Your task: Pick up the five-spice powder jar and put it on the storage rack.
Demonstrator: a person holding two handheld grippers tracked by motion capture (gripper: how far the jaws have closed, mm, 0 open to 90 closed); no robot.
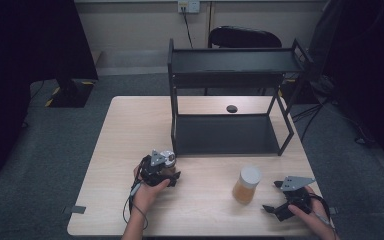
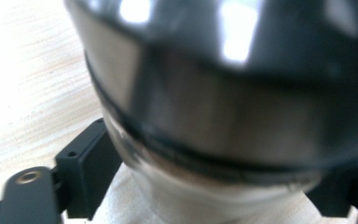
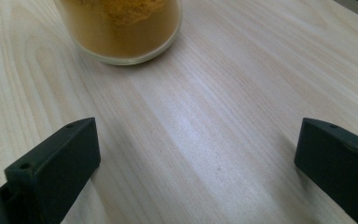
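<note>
Light wood table (image 1: 130,150) on grey carpet, with a black two-tier shelf (image 1: 230,95) at the far side of it, well beyond both tongs. The left gripper (image 1: 161,172) is clamped around a shiny-lidded jar (image 1: 168,159); in the left gripper view the jar (image 2: 223,102) sits right between the jaws, very close and blurred, with a jaw tip at each side of its body. I can't tell whether it is lifted or resting on the table. The right gripper (image 1: 280,197) is spread wide and holds nothing. The white-capped jar of orange-brown powder (image 1: 246,185) stands upright just ahead of it and slightly to its left, apart from both jaws; the right gripper view shows its base (image 3: 121,28) ahead with bare wood between. My read: the work is at an early stage. One jar is gripped, the other not yet taken, and both shelf tiers look bare from here. If the shelf is the target, both placements remain, and the right side needs to move forward and close first.
</note>
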